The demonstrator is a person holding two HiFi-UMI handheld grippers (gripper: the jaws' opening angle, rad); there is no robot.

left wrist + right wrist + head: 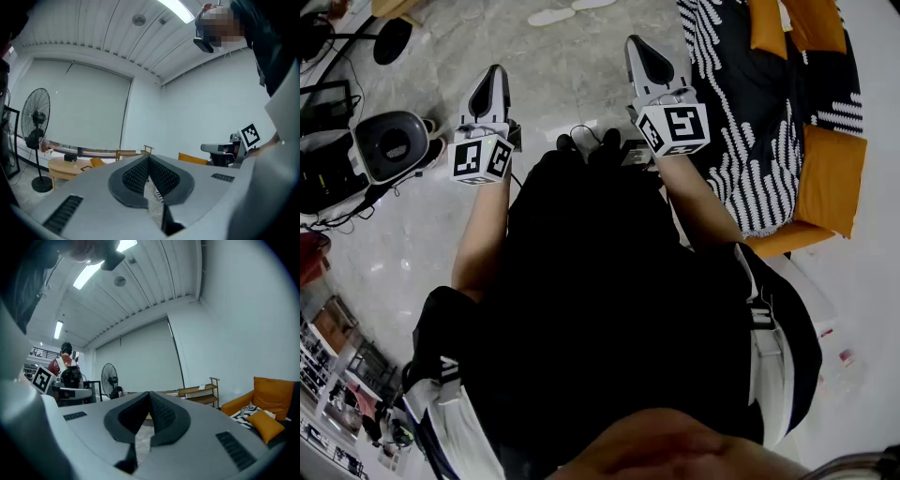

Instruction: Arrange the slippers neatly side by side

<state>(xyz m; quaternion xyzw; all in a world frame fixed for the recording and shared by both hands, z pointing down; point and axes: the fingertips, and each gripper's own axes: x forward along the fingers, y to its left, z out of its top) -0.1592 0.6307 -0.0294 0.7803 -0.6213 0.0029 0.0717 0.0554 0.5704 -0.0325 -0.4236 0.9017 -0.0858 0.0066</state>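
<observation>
- Floor (pixel 581 84): grey marble-look stone, polished, glossy.
- Left tongs (pixel 149 158), right tongs (pixel 149 394): smooth matt grey plastic shells.
- Pads (pixel 133 176): black, fine dotted texture, rubbery look.
- Cushions (pixel 830 178): orange cloth, matt.
- Throw (pixel 750 112): black-and-white patterned cloth.
- Shelf (pixel 201 392): pale wood.
- Slippers (pixel 551 16): white, matt; material unclear.

Ceiling strip lights (pixel 176 9) lit the room brightly and evenly; the wide-angle pictures curved and darkened at their edges.
</observation>
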